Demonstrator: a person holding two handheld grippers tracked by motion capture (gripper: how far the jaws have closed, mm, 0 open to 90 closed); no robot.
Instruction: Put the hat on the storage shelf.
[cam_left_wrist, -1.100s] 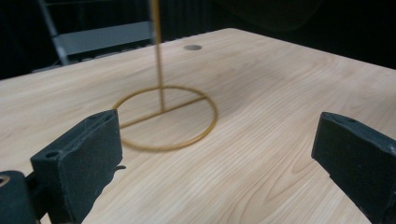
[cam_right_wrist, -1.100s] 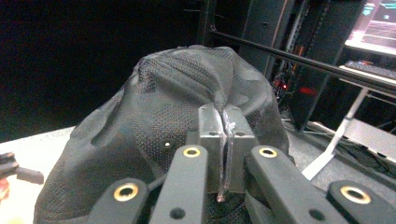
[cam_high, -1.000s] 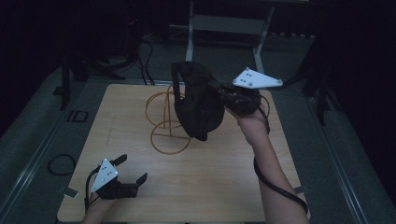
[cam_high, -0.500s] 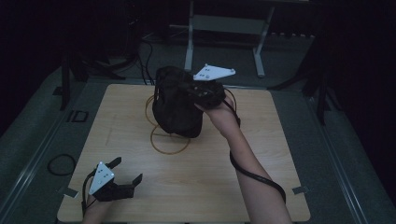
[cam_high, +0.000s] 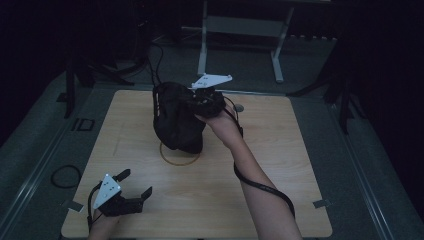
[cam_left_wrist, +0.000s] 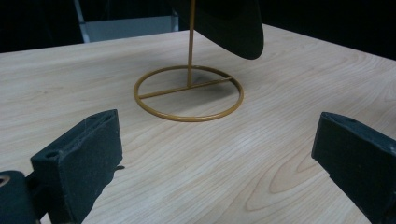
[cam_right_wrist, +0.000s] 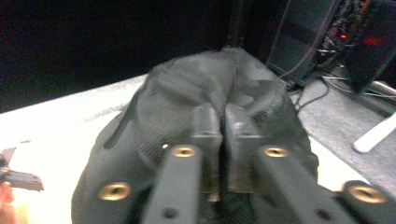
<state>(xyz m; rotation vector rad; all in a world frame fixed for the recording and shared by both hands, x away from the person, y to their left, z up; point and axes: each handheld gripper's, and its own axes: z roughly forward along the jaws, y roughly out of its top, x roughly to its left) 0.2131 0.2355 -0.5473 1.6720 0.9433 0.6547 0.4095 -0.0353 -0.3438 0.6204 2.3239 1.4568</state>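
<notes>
At upper centre, the right tool (cam_high: 192, 102) is pinching a black cap (cam_high: 176, 120), jaws easing apart, draping it over a gold stand (cam_high: 180, 159). At lower left, the left tool (cam_high: 134, 185) is resting spread apart on the desk (cam_high: 280, 165).

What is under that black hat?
Under the black hat stands a thin gold wire stand: its ring base lies flat on the wooden table and one post rises into the hat. The post's top is covered by the hat.

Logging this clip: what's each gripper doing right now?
Left gripper: open, holding nothing.
Right gripper: jaws nearly together, pinching the black cap.
</notes>
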